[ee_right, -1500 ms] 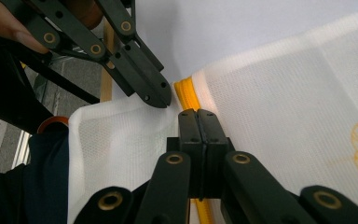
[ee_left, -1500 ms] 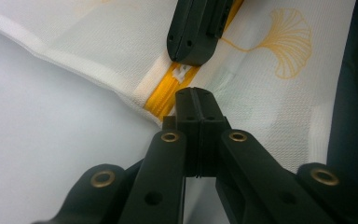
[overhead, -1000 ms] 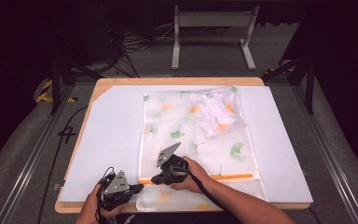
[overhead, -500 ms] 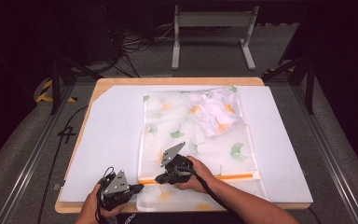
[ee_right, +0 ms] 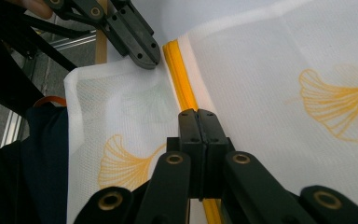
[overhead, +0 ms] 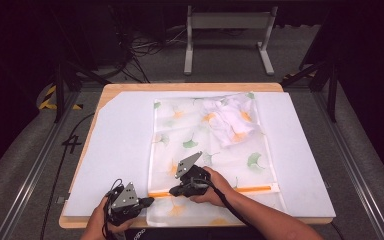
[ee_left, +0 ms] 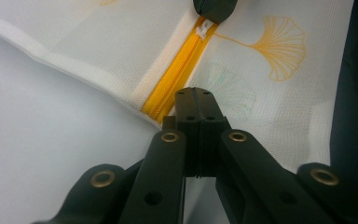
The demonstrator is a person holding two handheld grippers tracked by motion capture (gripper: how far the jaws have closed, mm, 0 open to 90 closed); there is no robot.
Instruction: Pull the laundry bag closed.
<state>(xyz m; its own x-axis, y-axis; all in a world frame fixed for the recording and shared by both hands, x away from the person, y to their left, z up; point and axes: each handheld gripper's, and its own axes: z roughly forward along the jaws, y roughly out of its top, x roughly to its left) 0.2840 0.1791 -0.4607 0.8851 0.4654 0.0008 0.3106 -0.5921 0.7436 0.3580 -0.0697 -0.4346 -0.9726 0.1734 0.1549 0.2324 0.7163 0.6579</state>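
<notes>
I nudged my right gripper (overhead: pixel 172 191) slightly nearer along the mesh bag's (overhead: pixel 240 165) orange zipper (overhead: pixel 252 189), toward the left gripper (overhead: pixel 151 200), its grey top plate tipping a bit.

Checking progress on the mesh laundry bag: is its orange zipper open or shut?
Shut, as far as shown: the orange zipper teeth run as one joined band between both grippers; its far stretch looks closed from above, too small to confirm.

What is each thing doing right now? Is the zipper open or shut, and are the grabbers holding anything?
Mesh bag: flat on the white board, crumpled cloth inside.
Orange zipper: looks closed along the stretch in view.
Left gripper: fingers shut at the zipper's end, apparently pinching the bag's edge.
Right gripper: fingers shut on the zipper line, seemingly at the slider.
</notes>
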